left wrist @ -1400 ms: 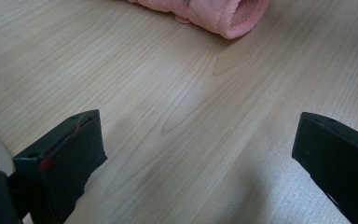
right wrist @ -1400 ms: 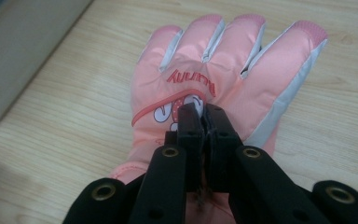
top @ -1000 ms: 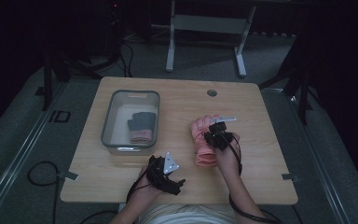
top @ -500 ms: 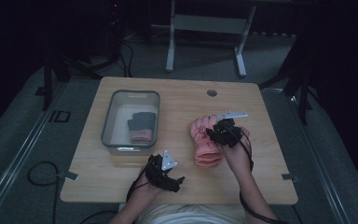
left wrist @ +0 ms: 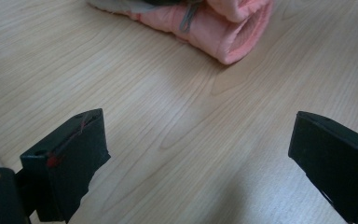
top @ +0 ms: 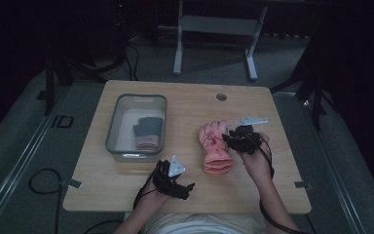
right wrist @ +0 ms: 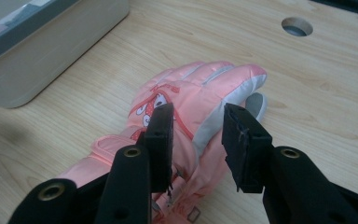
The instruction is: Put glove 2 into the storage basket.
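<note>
Pink padded winter glove (top: pixel 215 146) lies flat on the light wooden table (top: pixel 185 190), palm down, fingertips toward the far edge and cuff toward the person. It sits right of centre, well apart from the clear plastic bin with the grey rim (top: pixel 117 127).

Right gripper (right wrist: pixel 196 125) is over the glove's right side, at about mid-body. Its jaws stand part open, straddling the pink-and-grey seam; in the right gripper view they look set just above the fabric, and contact can't be confirmed. Nothing is clamped. Judgement: it's lined up for a pinch on the padded edge, which makes sense because the bulk there gives the jaws something to bite, whereas the flat back with the cartoon print offers little.

Left gripper (top: pixel 175 181) is parked near the table's front edge, well short of the glove. Jaws are wide apart, with bare wood between them. In the left gripper view the glove's cuff end (left wrist: pixel 223 28) is ahead and out of reach. It's probably standing by, either to hold the cuff or to take a handover.

The bin already holds a dark grey knit glove with a pink cuff (top: pixel 147 132), lying flat on the bottom. Likely job is moving the pink glove in beside it. The bin is to the left, so the lift needs to clear the rim.
</note>
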Action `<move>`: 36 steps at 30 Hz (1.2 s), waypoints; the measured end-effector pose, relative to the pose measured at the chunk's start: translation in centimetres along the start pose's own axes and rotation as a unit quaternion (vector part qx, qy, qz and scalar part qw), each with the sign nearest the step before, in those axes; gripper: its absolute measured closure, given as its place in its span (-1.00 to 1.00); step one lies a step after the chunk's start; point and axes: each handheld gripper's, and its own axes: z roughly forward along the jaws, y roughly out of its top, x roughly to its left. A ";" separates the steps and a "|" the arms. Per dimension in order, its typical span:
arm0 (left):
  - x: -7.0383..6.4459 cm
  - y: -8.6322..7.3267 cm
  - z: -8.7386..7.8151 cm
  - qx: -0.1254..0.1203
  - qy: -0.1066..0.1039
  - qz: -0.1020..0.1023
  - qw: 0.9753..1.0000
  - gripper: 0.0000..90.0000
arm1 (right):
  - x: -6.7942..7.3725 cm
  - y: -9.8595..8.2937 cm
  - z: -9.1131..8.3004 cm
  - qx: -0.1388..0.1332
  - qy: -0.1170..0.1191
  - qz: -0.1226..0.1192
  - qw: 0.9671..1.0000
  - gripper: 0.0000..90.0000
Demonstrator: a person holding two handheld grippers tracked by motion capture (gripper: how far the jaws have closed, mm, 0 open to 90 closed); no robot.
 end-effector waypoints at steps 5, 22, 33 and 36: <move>-0.1 1.1 -0.5 -0.018 -0.011 -0.001 1.000 -0.91 | -0.3 -0.1 -0.5 -0.007 0.002 -0.013 1.000 0.41; 1.0 9.0 -0.2 -0.040 -0.008 0.026 0.999 -0.87 | -2.8 0.4 -1.3 -0.027 0.013 -0.048 0.998 0.44; 3.5 12.7 2.8 -0.024 0.009 0.006 1.000 -0.66 | -3.1 2.5 0.8 -0.040 0.027 -0.067 0.997 0.61; 4.4 12.8 3.9 -0.021 0.012 -0.014 1.000 -0.57 | -2.5 2.6 2.0 -0.030 0.033 -0.071 0.996 0.64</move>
